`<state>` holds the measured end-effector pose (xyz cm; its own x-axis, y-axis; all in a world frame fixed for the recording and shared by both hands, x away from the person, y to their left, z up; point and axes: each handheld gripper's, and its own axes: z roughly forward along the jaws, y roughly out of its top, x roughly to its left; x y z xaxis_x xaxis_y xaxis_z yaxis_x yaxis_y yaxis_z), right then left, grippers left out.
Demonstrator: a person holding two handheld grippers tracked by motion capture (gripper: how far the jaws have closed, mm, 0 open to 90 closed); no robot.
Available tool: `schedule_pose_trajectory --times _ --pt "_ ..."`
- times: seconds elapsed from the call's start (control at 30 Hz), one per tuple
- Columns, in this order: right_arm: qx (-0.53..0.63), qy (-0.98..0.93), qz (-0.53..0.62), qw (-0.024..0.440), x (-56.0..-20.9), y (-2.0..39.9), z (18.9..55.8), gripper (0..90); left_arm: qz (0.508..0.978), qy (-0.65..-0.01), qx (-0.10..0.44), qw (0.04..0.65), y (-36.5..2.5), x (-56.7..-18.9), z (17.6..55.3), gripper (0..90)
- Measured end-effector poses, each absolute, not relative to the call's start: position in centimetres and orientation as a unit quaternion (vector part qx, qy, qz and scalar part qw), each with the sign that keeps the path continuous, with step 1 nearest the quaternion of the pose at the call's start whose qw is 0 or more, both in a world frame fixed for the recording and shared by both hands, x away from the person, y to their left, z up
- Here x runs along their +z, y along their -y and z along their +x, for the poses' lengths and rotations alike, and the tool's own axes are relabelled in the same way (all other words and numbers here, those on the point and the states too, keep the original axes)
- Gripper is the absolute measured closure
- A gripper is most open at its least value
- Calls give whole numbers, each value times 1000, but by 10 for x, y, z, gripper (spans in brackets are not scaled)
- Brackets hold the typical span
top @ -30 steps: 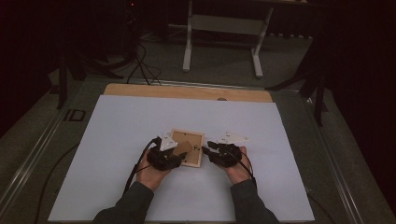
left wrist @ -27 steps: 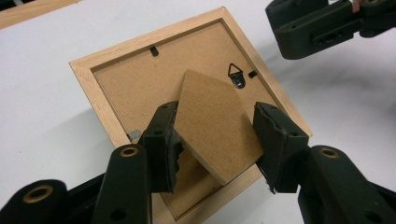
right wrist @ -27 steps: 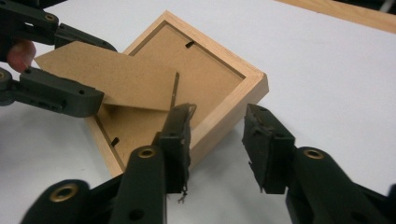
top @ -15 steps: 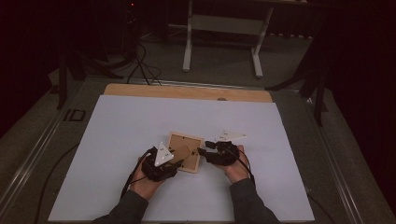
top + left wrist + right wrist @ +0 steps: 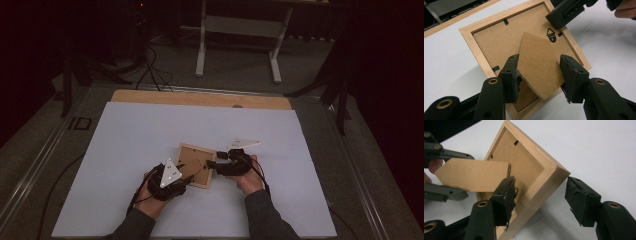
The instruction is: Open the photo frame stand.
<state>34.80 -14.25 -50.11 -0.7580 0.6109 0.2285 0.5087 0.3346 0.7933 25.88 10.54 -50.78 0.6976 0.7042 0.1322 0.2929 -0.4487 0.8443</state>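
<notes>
**A:** Where is the frame?

**B:** The small square light-wood picture frame lies face down on the white sheet-covered surface, near my edge of it and between my two hands. Its brown fibreboard back is up, with a small black triangular hanger near one side.

**A:** And the stand on the back?

**B:** The pointed brown fibreboard stand flap is lifted off the back at a tilt. My left gripper has it between its jaws, one pad at each long edge of the flap. The left pad touches the edge; whether the right one presses on it I cannot tell.

**A:** What about your other hand?

**B:** My right gripper sits at the frame's corner. Its jaws have just been opening and now stand wide: the wooden rim is between them, the left pad close against the inner side, the right pad clear of the outer side with a gap showing. So nothing is pinched there.

**A:** From above?

**B:** From the high view, my left hand is at the frame's near-left corner and my right hand is at its right side, each just beside the wood.
</notes>
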Motion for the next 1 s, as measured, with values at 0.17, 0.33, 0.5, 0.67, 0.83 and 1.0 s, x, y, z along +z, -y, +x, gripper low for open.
schedule_pose_trajectory --times 0.17,0.33,0.5,0.67,0.83,1.0 --pt "466 -814 345 41 -504 141 349 403 817 -299 241 430 -107 -508 258 531" --pt "470 -810 349 30 -505 140 350 427 818 -299 234 432 -110 -511 259 530" --pt "477 -805 354 22 -508 139 351 426 816 -292 236 439 -112 -512 258 531" --pt "481 -802 353 21 -509 140 350 433 821 -294 226 434 -114 -514 260 530" --pt "484 -802 348 24 -508 140 348 445 825 -298 212 430 -116 -515 262 530" --pt "488 -802 344 28 -507 140 347 450 828 -308 191 429 -118 -516 265 530"
